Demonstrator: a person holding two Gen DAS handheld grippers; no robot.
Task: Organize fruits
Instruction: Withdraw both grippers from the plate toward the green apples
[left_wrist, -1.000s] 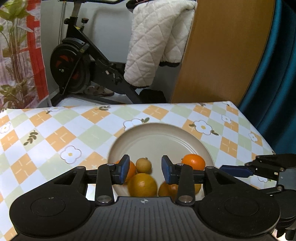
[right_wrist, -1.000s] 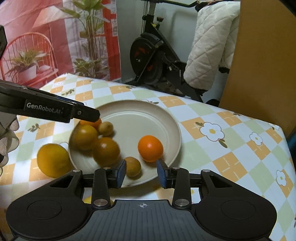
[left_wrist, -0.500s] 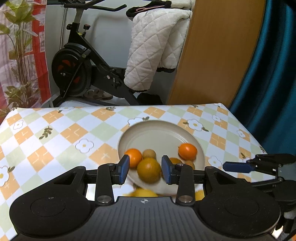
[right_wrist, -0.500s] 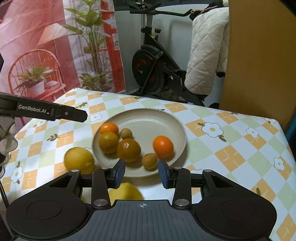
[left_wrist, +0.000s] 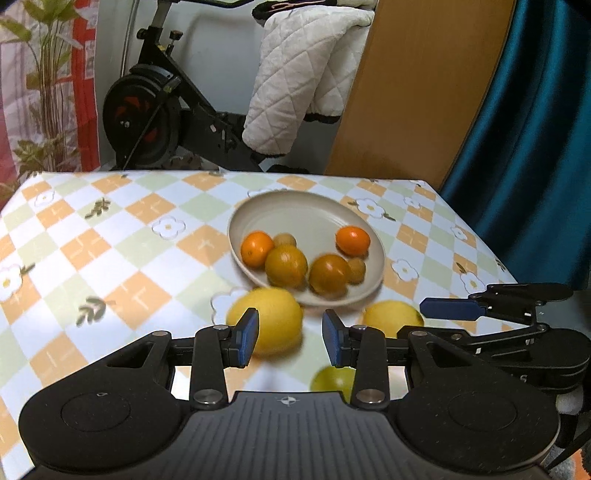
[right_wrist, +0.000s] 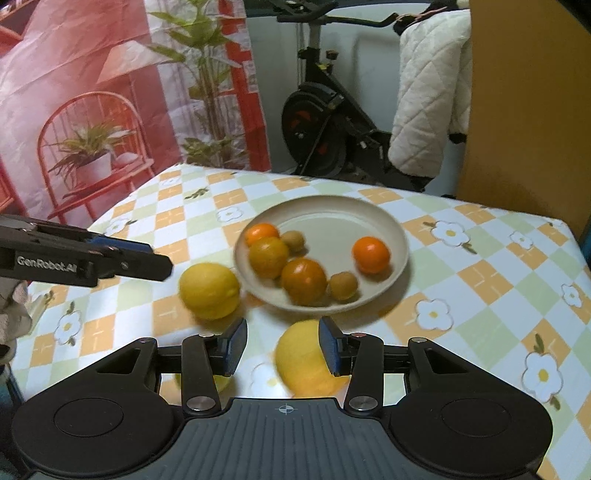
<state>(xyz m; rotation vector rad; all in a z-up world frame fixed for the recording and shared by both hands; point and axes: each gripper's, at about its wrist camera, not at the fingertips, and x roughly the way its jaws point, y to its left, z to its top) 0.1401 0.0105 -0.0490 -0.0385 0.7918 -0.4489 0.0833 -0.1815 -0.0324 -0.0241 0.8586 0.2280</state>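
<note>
The beige plate (right_wrist: 400, 236) already carries 6 fruits: 2 bright oranges, 2 darker oranges and 2 small brown ones. By my reading, 3 pieces are left on the checked tablecloth (right_wrist: 480, 277): a lemon (right_wrist: 209, 290) at the plate's 8 o'clock, a second lemon (right_wrist: 304, 358) at its 6 o'clock, and a green fruit (left_wrist: 332, 377) nearer the cameras. The left gripper (left_wrist: 290, 338) and the right gripper (right_wrist: 282, 347) both hang with jaws wide, gripping nothing.

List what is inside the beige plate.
The beige plate holds six fruits: two bright oranges, two darker oranges and two small brownish fruits. Nothing shows under the touching fruits. Two lemons lie outside.
</note>
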